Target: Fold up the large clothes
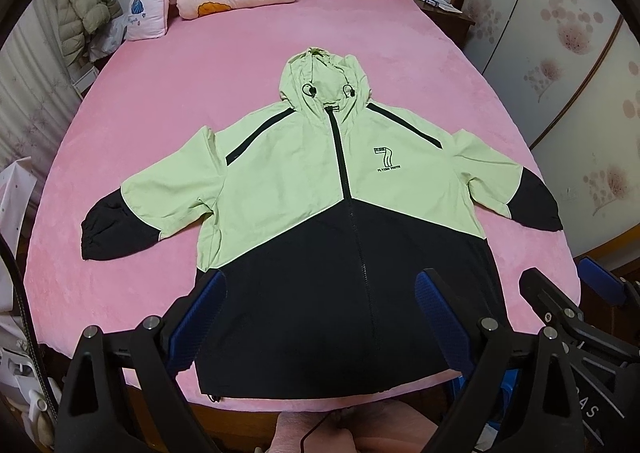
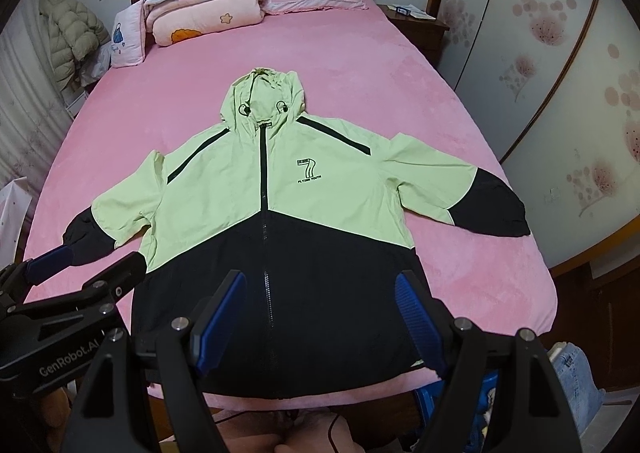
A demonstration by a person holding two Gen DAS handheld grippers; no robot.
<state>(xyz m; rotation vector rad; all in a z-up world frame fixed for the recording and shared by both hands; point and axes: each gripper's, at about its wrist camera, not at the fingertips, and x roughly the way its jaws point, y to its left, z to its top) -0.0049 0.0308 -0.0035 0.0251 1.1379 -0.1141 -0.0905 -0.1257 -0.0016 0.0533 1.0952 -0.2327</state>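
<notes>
- Looking down from the left wrist, the pale green and black zip-up hooded jacket [image 1: 320, 189] lies face up, zipped, on the pink plush bed cover [image 1: 140, 101], hood toward the headboard, both sleeves spread out and its hem at the near edge of the bed.
- The left gripper [image 1: 320, 317] hovers over the black lower panel with its blue-padded jaws spread wide and nothing between them; the right gripper [image 1: 576, 293] shows at the right edge, also empty.
- From the right wrist, the right gripper [image 2: 322, 313] hangs above the hem beside the black zipper [image 2: 265, 237], jaws wide apart, holding nothing.
- Folding looks not yet begun.
- Risk, as I judge it: the thin slick cloth may slip from a shallow pinch, or a pinch may catch only the top layer, so the front lifts alone and wrinkles.
- Dragging a sleeve across the plush could skew the whole jacket.
</notes>
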